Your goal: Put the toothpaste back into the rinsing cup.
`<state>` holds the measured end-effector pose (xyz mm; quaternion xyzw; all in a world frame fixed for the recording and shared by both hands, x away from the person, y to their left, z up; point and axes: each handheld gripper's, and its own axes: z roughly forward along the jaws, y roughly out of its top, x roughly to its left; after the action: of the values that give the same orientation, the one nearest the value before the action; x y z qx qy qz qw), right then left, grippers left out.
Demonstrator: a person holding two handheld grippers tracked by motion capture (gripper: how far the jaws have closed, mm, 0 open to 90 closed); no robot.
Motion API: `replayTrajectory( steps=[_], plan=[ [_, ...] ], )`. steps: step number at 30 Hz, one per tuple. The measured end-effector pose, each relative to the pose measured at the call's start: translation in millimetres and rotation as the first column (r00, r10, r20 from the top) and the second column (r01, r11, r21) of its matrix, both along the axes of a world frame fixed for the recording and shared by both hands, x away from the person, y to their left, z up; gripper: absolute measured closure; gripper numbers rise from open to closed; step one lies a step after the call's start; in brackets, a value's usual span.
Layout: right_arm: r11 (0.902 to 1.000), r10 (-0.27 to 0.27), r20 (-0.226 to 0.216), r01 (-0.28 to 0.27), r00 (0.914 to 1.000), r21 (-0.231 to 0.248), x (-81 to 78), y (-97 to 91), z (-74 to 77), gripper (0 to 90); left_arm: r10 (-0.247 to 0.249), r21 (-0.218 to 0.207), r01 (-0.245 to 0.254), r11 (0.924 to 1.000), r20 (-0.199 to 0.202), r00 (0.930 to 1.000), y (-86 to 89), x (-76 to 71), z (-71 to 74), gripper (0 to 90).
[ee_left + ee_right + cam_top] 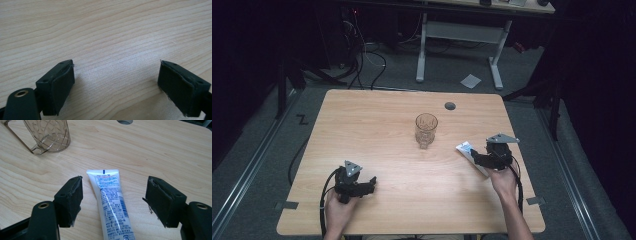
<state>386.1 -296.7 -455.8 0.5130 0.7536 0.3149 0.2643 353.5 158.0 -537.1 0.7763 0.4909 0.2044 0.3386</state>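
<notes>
A clear patterned glass mug (426, 131) stands upright near the middle of the wooden table (377, 115). A white toothpaste tube (466, 149) with blue print lies flat to its right. My right gripper (478, 159) hovers low over the tube. In the right gripper view the tube (110, 202) lies lengthwise between the wide-apart jaws of the right gripper (115, 182), with neither pad touching it, and the mug (48, 135) is at upper left. My left gripper (371, 184) rests near the table's front left. Its jaws (116, 63) are open over bare wood.
A round cable hole (450, 106) sits in the table behind the mug. Beyond the far edge, a white desk frame (459, 35) and cables (362, 55) stand on the grey floor. Tape marks (287, 205) are at the front corners.
</notes>
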Motion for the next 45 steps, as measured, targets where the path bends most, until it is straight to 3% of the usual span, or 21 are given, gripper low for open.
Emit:
replayTrajectory(
  steps=[13,21,35,45],
  plan=[
    [0.9996,0.023,-0.031,-0.024,0.9992,-0.018,16.6,8.1,4.9,32.9,0.001,-0.002,-0.001,1.0,0.0,1.0,-0.1,0.1,-0.1,14.2],
    [0.9987,0.046,-0.068,-0.044,0.9966,0.023,28.2,7.0,0.9,32.6,0.0,-0.001,0.0,1.0,0.0,1.0,0.1,0.1,0.0,14.2],
    [0.9974,0.046,-0.159,-0.054,0.9862,-0.047,47.8,15.3,-16.7,31.4,0.0,-0.002,0.0,1.0,0.0,1.0,0.1,0.1,0.0,14.2],
    [0.9966,0.043,-0.216,-0.057,0.9753,-0.059,56.4,17.5,-30.2,30.6,-0.001,-0.001,0.001,1.0,0.0,1.0,0.1,0.1,0.0,14.2]
  ],
)
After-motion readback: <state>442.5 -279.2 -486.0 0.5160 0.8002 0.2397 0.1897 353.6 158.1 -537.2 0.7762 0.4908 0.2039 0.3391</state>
